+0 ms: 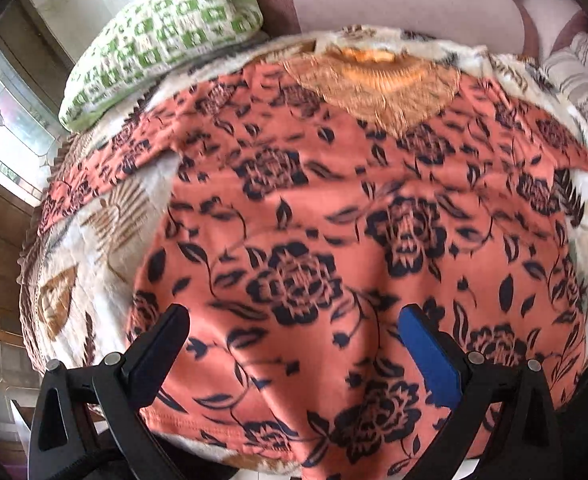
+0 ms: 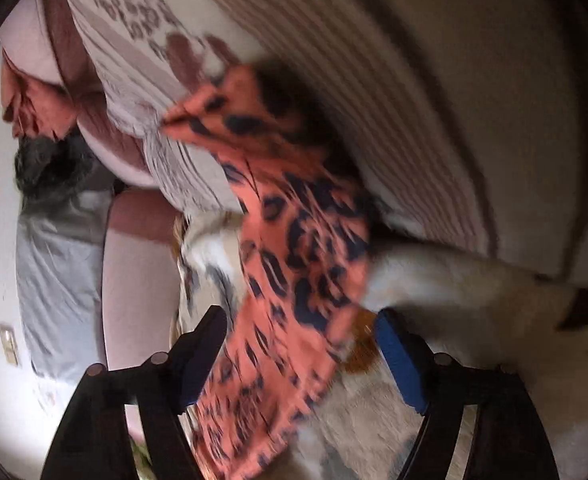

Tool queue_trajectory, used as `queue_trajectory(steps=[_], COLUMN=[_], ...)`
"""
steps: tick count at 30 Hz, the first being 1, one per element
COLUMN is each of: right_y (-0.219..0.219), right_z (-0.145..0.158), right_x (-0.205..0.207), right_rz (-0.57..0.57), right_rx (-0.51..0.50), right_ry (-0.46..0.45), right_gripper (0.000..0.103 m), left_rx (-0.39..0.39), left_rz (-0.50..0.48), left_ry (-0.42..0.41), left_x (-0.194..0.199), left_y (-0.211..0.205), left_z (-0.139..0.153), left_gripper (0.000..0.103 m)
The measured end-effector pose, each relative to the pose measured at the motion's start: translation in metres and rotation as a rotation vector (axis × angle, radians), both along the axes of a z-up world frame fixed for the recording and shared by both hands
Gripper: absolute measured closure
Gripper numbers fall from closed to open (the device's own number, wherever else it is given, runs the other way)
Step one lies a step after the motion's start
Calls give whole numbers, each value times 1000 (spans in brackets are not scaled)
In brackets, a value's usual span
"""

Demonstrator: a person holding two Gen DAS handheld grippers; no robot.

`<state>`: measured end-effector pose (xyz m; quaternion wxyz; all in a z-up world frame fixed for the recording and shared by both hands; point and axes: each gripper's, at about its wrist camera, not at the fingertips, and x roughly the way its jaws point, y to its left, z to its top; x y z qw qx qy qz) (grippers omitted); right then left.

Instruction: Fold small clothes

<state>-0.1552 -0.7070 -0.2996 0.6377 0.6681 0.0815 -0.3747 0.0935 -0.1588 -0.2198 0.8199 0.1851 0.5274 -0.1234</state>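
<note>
A coral-orange top with dark blue flowers (image 1: pixel 334 220) lies spread flat on a cream and brown patterned blanket (image 1: pixel 78 280), neckline at the far side, one sleeve stretched out to the left. My left gripper (image 1: pixel 294 320) is open and hovers over the lower part of the top, near its hem. In the blurred right wrist view, a strip of the same top (image 2: pixel 294 260), seemingly a sleeve, runs between the fingers of my right gripper (image 2: pixel 300 322), which is open and holds nothing.
A green and white checked pillow (image 1: pixel 166 44) lies at the blanket's far left. A striped cushion (image 1: pixel 582 88) sits at the far right and shows large in the right wrist view (image 2: pixel 374 80). A pink headboard (image 1: pixel 394 0) stands behind. A window (image 1: pixel 6 120) is at left.
</note>
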Motion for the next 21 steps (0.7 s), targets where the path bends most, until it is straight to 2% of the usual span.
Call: queue_trajectory(steps=[3, 5, 8, 10, 13, 15, 18, 19, 20, 21], right_y=[1, 5, 13, 14, 17, 25, 29, 30, 28, 25], right_z=[0, 5, 14, 9, -2, -2, 0, 1, 2, 2], right_x=[3, 1, 1, -4, -10, -16, -16, -16, -13, -9], right_rz=[-44, -44, -33, -43, -42, -76, -57, -43, -35, -45], right_rx=[9, -8, -15, 11, 68, 80, 92, 89, 88, 72], right_ry=[26, 61, 81, 57, -39, -73, -103, -115, -101, -78], right_gripper=[38, 62, 78, 80, 80, 78, 74, 62, 36, 31], left_rx=[-36, -55, -80, -95, -117, -124, -129, -129, -126, -121], left_rz=[6, 17, 37, 47, 50, 48, 46, 45, 42, 35], left_ry=[0, -5, -21, -35, -38, -42, -48, -49, -50, -48], left_x=[11, 19, 23, 25, 24, 23, 22, 21, 21, 21], left_y=[10, 19, 33, 44, 56, 61, 62, 61, 58, 54], left_z=[3, 4, 7, 11, 15, 17, 20, 20, 21, 20], left_gripper=[0, 0, 0, 0, 0, 0, 0, 0, 0, 0])
